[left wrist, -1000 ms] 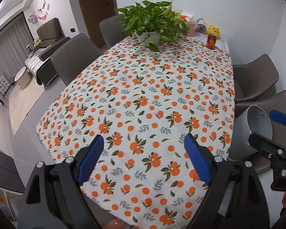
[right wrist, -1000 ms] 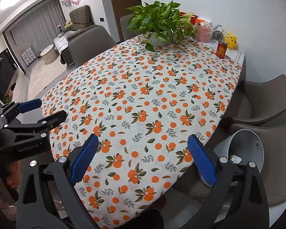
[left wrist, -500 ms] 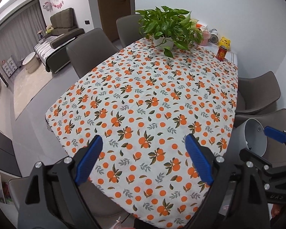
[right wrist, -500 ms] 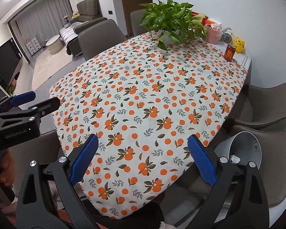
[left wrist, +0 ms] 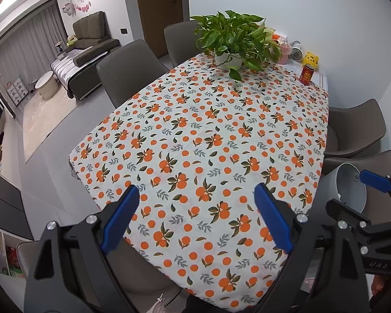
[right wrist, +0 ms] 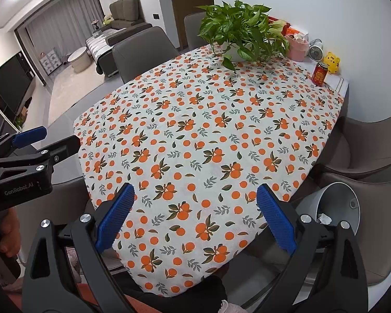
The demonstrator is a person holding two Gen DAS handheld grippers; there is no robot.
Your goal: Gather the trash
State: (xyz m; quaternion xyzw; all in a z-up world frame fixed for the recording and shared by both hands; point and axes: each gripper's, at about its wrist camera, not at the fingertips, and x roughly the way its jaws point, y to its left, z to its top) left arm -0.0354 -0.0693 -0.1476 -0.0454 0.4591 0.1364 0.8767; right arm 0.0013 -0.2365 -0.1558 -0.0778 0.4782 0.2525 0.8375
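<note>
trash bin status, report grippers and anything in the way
Left gripper open, empty. Right gripper open, empty. White trash bin beside table, crumpled paper inside. Nothing in the way.

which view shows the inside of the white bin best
The right wrist view: the white bin opens toward the camera and crumpled paper shows inside. In the left wrist view the bin sits at the edge, partly covered by the right hand-held gripper.
</note>
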